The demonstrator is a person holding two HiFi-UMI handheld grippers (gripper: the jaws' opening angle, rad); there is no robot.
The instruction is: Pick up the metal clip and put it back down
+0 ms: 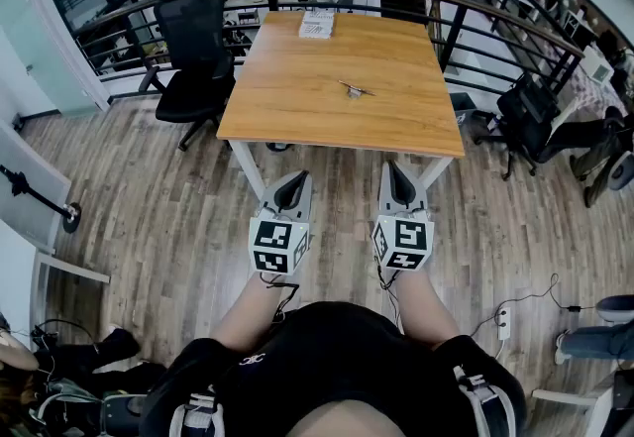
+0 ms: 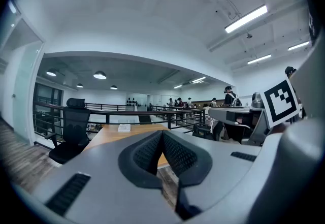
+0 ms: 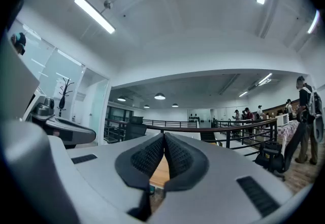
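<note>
Both grippers are held level in front of the table (image 1: pixel 297 118), near its front edge and not touching it. The left gripper (image 1: pixel 293 183) has its jaws together with nothing between them, and so does the right gripper (image 1: pixel 398 177). The clip (image 1: pixel 353 88), small and hard to see, seems to lie near the table's middle, well apart from both grippers.
</note>
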